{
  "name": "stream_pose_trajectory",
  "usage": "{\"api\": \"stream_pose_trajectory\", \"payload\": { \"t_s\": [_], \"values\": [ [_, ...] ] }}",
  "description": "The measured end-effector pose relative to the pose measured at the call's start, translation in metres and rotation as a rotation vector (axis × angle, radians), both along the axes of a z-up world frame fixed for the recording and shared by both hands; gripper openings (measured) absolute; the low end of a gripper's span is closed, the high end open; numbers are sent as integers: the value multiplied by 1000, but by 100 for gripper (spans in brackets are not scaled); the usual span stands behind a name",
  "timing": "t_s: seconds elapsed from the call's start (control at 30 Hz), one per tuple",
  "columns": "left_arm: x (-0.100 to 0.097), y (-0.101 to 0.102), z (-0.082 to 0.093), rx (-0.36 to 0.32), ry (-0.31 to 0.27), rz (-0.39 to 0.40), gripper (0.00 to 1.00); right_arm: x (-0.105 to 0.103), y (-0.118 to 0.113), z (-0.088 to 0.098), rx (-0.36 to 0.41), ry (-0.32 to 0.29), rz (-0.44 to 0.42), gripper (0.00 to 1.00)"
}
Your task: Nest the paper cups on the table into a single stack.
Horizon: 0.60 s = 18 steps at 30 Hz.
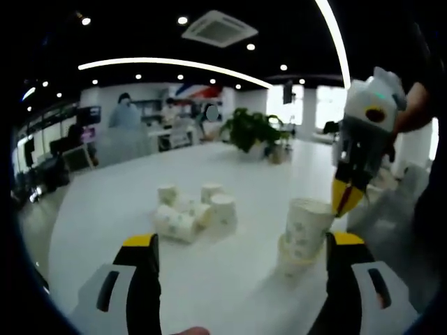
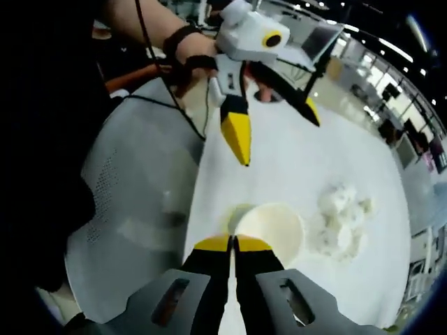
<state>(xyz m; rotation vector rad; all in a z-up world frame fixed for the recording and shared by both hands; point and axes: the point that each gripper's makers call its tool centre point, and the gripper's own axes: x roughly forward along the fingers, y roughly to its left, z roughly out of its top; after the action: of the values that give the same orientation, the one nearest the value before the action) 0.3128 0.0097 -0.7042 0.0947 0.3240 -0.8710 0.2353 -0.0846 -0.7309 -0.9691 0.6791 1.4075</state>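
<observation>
A short stack of white paper cups (image 1: 302,237) stands on the white table (image 1: 105,223), between my left gripper's (image 1: 243,241) wide-open jaws but beyond their tips. My right gripper (image 1: 346,199) comes down from the upper right, its yellow tips at the top cup's right rim. In the right gripper view I look down into that top cup (image 2: 274,225); my right gripper (image 2: 232,243) is shut, pinching its near rim. Several loose cups (image 1: 194,209) lie and stand in a cluster to the left, seen as a pale clump (image 2: 342,215). The left gripper (image 2: 276,125) hangs open above the table.
A potted plant (image 1: 250,130) stands at the table's far end, with people and desks behind it. A grey mesh chair (image 2: 133,202) sits against the table edge beside the stack. A person's hand with a dark wrist strap (image 2: 183,52) holds the left gripper.
</observation>
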Motion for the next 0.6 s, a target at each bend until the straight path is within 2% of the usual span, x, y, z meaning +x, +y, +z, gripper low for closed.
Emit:
{"api": "stream_pose_trajectory", "payload": {
  "t_s": [0.6],
  "values": [
    [0, 4, -7, -4, 26, 7, 97, -2, 7, -24, -39, 37, 44, 0]
  ]
}}
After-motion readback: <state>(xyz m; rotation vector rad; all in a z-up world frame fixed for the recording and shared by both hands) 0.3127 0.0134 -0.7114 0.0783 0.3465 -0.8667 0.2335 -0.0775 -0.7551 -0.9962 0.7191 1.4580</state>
